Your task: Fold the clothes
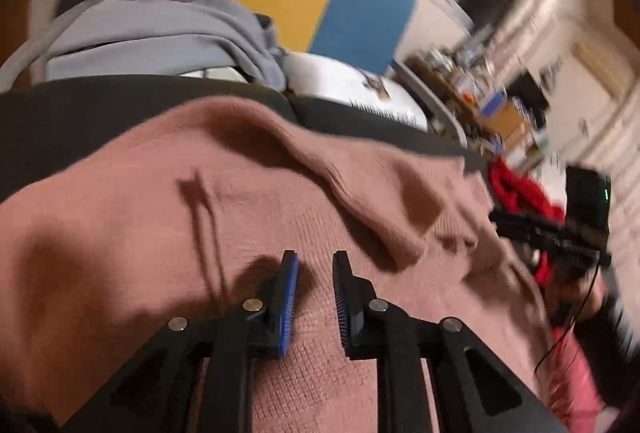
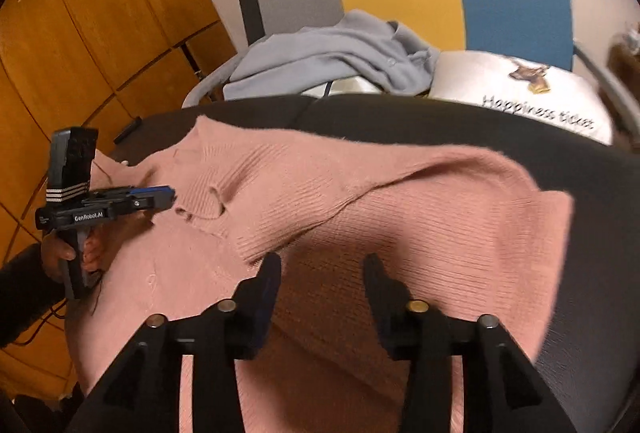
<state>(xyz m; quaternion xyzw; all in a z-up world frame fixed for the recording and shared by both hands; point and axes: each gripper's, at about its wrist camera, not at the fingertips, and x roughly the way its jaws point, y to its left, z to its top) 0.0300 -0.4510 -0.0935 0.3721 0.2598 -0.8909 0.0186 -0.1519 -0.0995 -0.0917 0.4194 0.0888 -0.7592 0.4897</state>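
Pink ribbed sweater [image 2: 360,193] spread on dark seat [image 2: 520,129] below grey garment [image 2: 320,61]; soft, limp, stretchy, best pinched at hem or folded edge; left claw [image 1: 316,261] and right claw [image 2: 322,265] spread, nothing gripped.

A dark, smooth-topped surface [image 2: 580,161] carries a pink knitted sweater [image 2: 360,201], spread across it with one part folded over. Behind its far edge, a grey garment [image 2: 332,61] lies heaped beside a white printed cloth [image 2: 520,89].
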